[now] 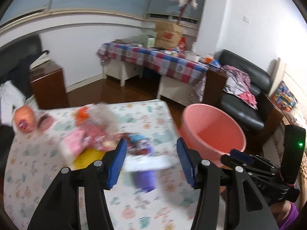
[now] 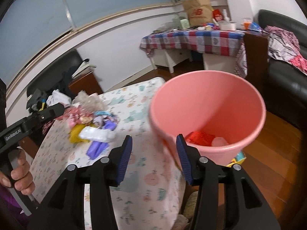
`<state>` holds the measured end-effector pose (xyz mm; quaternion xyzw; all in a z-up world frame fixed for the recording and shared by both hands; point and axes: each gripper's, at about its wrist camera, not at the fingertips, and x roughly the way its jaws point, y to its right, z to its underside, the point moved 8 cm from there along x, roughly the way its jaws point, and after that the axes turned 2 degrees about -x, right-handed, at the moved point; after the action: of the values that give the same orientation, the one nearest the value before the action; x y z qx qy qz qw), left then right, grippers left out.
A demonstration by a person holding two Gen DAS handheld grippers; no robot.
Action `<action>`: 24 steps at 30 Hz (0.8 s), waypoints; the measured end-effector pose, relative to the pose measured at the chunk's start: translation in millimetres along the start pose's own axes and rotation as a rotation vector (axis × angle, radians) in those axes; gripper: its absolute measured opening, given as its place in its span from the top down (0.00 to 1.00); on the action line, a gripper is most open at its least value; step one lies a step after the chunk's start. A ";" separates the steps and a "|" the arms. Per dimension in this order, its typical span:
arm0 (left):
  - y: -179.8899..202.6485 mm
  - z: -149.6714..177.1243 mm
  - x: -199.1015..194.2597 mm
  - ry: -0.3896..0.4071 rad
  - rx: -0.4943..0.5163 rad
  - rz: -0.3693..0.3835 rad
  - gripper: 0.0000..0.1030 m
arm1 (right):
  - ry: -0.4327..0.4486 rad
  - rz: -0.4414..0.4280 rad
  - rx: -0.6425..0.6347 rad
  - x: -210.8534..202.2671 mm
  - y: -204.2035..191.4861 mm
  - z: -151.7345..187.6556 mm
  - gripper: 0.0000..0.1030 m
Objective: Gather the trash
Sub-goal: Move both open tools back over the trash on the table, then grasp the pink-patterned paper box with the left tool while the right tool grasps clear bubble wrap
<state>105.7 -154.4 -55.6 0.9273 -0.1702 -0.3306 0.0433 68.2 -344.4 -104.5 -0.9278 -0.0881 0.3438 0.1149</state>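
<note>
Both tongs hang wide apart over the counter (image 2: pixel 134 172), which wears a pastel-patterned cloth, and neither holds anything. The left tongs (image 1: pixel 151 161) point at a blurred heap of trash (image 1: pixel 92 134): pink and red wrappers, a yellow piece, a white plastic bag (image 1: pixel 149 162) and a purple packet (image 1: pixel 144 180) nearest the blue pads. The right tongs (image 2: pixel 153 159) face a pink bucket (image 2: pixel 207 103) at the counter's right edge, with a red wrapper (image 2: pixel 199 138) lying in its bottom. Beyond stands a checked-cloth table (image 2: pixel 191 38).
</note>
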 end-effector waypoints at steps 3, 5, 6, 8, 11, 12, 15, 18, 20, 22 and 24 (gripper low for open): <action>-30.5 9.0 -7.9 0.000 -0.043 -0.040 0.48 | -0.021 -0.021 -0.025 6.3 -16.5 4.0 0.53; -53.5 17.5 -12.5 -0.005 -0.076 -0.072 0.48 | -0.034 -0.032 -0.042 10.3 -25.5 7.3 0.53; -62.4 20.5 -13.3 -0.007 -0.088 -0.083 0.48 | -0.039 -0.035 -0.048 11.8 -29.3 9.1 0.53; -80.2 28.2 -15.2 -0.017 -0.118 -0.111 0.48 | -0.054 -0.045 -0.062 16.2 -37.8 12.3 0.53; -102.5 37.8 -17.4 -0.028 -0.157 -0.148 0.48 | -0.073 -0.057 -0.077 21.6 -48.9 16.6 0.53; -110.4 40.3 -19.1 -0.025 -0.171 -0.159 0.48 | -0.078 -0.059 -0.083 23.0 -51.8 18.0 0.53; -126.1 40.8 -18.8 -0.017 -0.199 -0.185 0.48 | -0.098 -0.068 -0.099 27.6 -60.5 21.8 0.53; -140.7 36.3 -10.5 -0.023 -0.233 -0.197 0.48 | -0.111 -0.081 -0.104 30.9 -67.5 23.4 0.53; -147.2 32.0 -0.3 -0.034 -0.258 -0.196 0.49 | -0.115 -0.092 -0.109 32.3 -72.7 23.3 0.53; -152.1 29.2 10.6 -0.046 -0.274 -0.194 0.49 | -0.115 -0.097 -0.117 33.6 -76.8 23.2 0.53; -153.8 28.0 20.8 -0.058 -0.277 -0.193 0.50 | -0.113 -0.100 -0.124 34.5 -80.2 22.2 0.53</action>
<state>147.3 -16.3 -119.5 0.9144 -0.0342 -0.3804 0.1339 72.7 -255.8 -120.2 -0.9067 -0.1620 0.3832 0.0693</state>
